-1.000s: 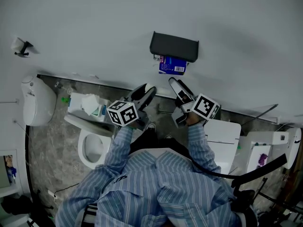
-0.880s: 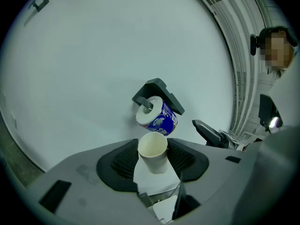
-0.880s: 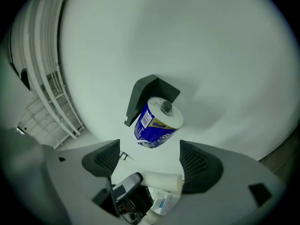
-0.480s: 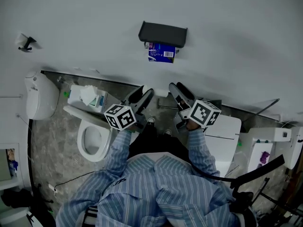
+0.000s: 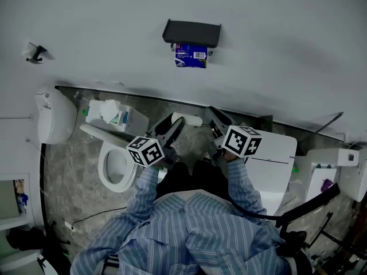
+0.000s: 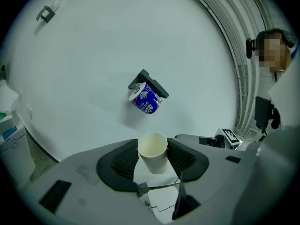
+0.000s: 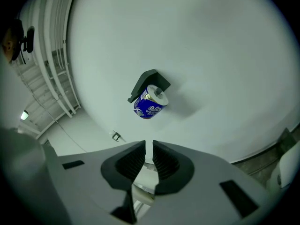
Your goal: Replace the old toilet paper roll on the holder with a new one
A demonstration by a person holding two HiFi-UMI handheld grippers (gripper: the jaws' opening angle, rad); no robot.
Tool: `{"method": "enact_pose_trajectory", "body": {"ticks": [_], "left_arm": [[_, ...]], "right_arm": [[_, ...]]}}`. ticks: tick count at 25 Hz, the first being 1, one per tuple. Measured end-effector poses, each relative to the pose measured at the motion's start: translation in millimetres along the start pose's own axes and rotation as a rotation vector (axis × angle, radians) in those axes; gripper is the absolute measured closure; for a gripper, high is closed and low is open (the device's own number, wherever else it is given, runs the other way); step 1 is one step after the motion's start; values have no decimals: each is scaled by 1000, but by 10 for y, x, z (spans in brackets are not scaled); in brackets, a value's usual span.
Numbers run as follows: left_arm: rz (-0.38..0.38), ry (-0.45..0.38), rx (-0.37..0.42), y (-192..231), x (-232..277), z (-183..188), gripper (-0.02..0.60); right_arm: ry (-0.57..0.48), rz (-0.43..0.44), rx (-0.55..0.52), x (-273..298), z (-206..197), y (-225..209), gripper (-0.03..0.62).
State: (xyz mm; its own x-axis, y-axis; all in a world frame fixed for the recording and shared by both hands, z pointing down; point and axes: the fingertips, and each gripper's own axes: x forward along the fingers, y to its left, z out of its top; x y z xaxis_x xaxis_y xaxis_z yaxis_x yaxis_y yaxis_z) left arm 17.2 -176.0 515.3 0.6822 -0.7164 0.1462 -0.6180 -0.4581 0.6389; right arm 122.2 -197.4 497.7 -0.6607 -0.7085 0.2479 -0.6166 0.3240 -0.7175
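The blue-wrapped new roll (image 5: 191,55) hangs on the wall holder (image 5: 191,32), well ahead of both grippers. The left gripper (image 6: 153,150) clamps the bare old cardboard tube (image 6: 153,159). The right gripper (image 7: 148,156) is empty, its jaws just closing to a sliver. The swap looks done, so the tube probably needs binning next.

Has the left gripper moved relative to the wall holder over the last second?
Yes. The left gripper, shut on the cardboard tube, has drawn back from the wall holder: in the head view the gap between them has widened, with the gripper lower in the picture.
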Motion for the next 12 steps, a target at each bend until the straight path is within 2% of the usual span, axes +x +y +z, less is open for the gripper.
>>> {"method": "enact_pose_trajectory", "body": {"ticks": [7,12], "left_arm": [[-29,22,12,-71,-148,-21,390],[-73,33,25,-100,-452,-53,390]], "right_arm": [[17,-26,0,-30,-165,86,569],[12,-50,-8,-37,-411,290,585]]}}
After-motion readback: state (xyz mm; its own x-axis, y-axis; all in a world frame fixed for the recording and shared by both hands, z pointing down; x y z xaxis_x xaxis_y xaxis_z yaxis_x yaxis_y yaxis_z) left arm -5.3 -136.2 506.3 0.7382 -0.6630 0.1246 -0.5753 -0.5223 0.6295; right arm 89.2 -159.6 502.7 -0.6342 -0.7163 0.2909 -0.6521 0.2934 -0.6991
